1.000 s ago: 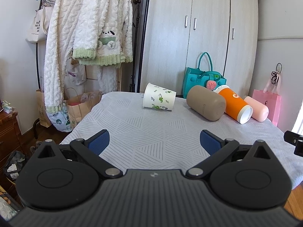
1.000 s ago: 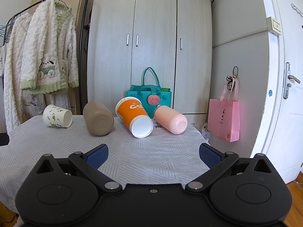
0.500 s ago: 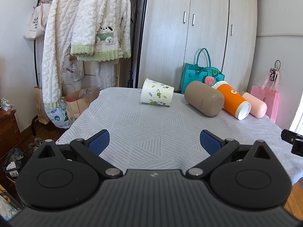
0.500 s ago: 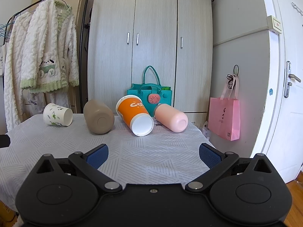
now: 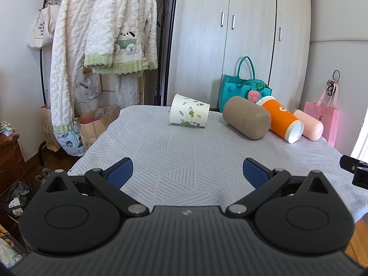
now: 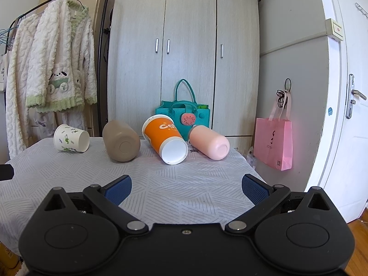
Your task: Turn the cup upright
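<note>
Several cups lie on their sides along the far edge of the table: a white paper cup with green leaves (image 5: 189,113) (image 6: 71,138), a tan cup (image 5: 247,117) (image 6: 121,140), an orange cup (image 5: 281,121) (image 6: 165,135) and a pink cup (image 5: 309,125) (image 6: 209,142). My left gripper (image 5: 187,172) is open and empty, low over the near part of the table, well short of the cups. My right gripper (image 6: 186,188) is open and empty, also near the front edge.
The table (image 5: 184,151) has a grey patterned cloth. Behind it stand a wardrobe (image 6: 184,57) and a teal bag (image 6: 182,112). A clothes rack with robes (image 5: 103,34) is at the left. A pink bag (image 6: 273,145) hangs at the right by a door.
The left gripper has drifted slightly, so the cups sit a little lower and nearer in its view. The right gripper has barely moved. Both stay open.
</note>
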`<state>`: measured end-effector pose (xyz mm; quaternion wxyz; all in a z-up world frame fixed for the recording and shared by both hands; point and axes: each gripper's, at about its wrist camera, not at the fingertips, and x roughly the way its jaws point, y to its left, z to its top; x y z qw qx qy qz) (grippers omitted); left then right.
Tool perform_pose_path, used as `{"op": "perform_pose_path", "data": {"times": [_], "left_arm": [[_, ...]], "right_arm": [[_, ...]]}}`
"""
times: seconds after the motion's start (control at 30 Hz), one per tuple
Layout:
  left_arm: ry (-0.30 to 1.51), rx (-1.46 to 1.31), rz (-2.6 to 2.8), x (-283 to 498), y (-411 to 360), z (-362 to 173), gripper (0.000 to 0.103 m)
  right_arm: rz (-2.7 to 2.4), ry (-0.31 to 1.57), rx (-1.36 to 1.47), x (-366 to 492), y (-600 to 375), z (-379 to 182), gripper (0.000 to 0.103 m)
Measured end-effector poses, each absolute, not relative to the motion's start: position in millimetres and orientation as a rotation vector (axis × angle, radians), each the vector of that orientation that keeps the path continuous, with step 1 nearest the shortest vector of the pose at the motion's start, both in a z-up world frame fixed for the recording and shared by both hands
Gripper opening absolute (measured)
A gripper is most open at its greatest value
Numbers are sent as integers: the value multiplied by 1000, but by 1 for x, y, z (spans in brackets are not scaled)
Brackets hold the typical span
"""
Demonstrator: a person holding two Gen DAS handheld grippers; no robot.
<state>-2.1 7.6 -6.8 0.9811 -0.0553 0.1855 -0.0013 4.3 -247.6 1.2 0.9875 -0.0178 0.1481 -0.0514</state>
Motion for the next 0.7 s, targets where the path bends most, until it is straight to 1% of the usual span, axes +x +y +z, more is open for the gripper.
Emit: {"op": "perform_pose_path", "data": {"times": [0.47, 0.7], "left_arm": [[422, -83, -35, -1, 4, -2, 103], [460, -37, -84, 3, -5, 13, 103]], "right_arm": [[-72, 327, -35, 4, -249, 11, 103], [-45, 326, -103, 0, -248, 26, 103]]}}
